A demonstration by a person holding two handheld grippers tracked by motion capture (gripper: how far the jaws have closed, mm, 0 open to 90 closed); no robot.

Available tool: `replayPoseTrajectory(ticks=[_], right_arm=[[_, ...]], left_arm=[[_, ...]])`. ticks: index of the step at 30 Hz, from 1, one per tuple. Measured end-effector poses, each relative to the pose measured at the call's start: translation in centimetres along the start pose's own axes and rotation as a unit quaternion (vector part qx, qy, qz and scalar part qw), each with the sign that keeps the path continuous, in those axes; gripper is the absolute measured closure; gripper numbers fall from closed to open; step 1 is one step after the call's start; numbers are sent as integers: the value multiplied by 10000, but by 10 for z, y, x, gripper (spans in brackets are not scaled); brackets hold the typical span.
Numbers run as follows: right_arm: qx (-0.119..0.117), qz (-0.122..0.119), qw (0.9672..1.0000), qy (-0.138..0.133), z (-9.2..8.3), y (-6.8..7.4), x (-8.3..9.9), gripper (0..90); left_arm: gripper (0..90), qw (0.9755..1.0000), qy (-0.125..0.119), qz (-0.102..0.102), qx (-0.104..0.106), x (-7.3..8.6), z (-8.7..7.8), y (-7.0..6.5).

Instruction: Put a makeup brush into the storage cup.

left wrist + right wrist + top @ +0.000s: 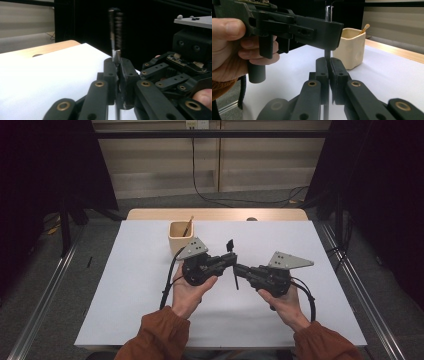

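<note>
While both hands hover mid-worktop, the brush stands near upright between them, bristle end up, cup just behind. Left claw and right claw both clamp its thin shaft, left above right.

Slim brush: thin metal stem, dark ribbed bristle head at top. Pose upright, off the table, over its middle. Stem clamped between two pairs of black jaws at separate heights; lower end hangs free
</note>
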State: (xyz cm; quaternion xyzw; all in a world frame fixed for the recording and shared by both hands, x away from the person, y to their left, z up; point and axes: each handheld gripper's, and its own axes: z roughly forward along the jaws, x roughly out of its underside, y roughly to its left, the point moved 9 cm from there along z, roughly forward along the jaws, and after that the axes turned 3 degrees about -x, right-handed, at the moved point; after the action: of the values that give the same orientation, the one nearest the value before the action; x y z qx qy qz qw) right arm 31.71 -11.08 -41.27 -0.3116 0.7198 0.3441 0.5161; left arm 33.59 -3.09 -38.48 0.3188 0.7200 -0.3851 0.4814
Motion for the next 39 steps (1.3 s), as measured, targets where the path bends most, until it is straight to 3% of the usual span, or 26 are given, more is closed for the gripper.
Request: replayPoseTrajectory(ticks=[10,15,19,29,33,39], right_arm=[[-24,19,10000,-22,3,0,2,848],[-64,41,10000,-33,4,1,2,764],[-91,22,10000,-26,3,2,2,680],[-48,-44,10000,12,4,4,4,279],[-57,-39,10000,-2,5,4,4,235],[-123,-26,9999,-37,3,4,3,96]], left_arm=[[858,10000,45,59,65,1,-1,1],[858,9999,45,78,101,1,-1,0],[858,9999,47,91,99,1,0,-1],[858,9999,32,148,49,0,-4,3],[858,9999,17,166,11,-1,-6,4],[858,9998,9,185,-21,-2,-8,6]])
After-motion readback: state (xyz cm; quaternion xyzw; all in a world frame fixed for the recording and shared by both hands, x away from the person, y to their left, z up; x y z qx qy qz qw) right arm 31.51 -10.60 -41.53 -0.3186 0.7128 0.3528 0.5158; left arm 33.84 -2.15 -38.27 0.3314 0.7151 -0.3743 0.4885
